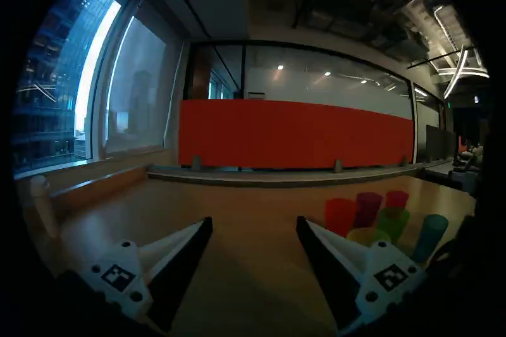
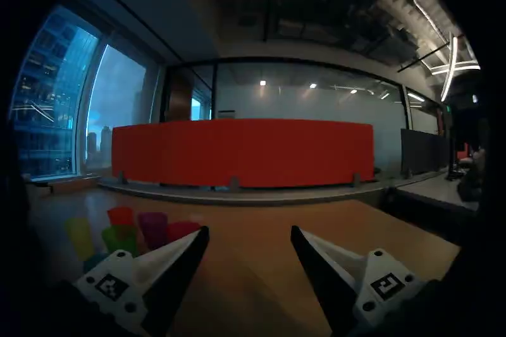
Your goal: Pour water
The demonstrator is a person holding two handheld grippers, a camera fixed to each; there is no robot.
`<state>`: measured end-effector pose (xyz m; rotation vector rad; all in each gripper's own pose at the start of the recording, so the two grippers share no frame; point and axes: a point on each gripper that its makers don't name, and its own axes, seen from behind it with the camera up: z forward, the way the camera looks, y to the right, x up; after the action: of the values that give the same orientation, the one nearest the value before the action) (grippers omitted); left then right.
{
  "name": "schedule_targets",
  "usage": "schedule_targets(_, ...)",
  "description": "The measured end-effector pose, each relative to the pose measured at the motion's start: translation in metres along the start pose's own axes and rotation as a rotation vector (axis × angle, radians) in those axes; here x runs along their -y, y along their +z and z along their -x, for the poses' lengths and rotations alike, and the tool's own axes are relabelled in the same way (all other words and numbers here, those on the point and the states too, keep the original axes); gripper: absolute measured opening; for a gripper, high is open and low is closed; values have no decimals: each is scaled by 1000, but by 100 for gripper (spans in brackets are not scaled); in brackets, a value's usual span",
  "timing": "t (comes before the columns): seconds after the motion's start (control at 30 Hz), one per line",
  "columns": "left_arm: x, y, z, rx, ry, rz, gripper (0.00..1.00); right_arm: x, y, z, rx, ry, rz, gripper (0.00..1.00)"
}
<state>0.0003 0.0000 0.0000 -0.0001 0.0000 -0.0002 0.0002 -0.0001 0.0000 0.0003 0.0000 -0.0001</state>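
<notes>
- Wooden table (image 1: 253, 201); we record it running up to the red partition (image 1: 291, 133).
- Coloured cups (image 1: 387, 220); clustered upright on the table, on our side of the partition.
- Left gripper (image 1: 253, 219); fingers spread apart, nothing between them, facing the partition.
- Right gripper (image 2: 249, 228); likewise spread and empty, facing the partition; cups just beyond one finger.

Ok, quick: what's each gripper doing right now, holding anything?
Left gripper: jaws open, holding nothing.
Right gripper: jaws open, holding nothing.
</notes>
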Motion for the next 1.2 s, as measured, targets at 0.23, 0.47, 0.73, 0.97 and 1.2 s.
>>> schedule_targets(0.23, -2, 2, -25, -2, 7, 14, 98, 4, 3, -21, 6, -11, -34, 100)
schedule_targets(0.47, -7, 5, -62, 0, 56, 33, 99, 7, 8, -48, 34, -35, -71, 100)
schedule_targets(0.73, -14, 15, -107, 12, 70, 57, 99, 11, 18, -82, 70, -19, -110, 100)
schedule_targets(0.97, -27, 23, -144, 13, 70, 102, 98, 15, 24, -114, 71, 12, -158, 100)
schedule_targets(1.2, -40, 32, -183, 2, 70, 143, 99, 15, 30, -146, 75, 37, -182, 100)
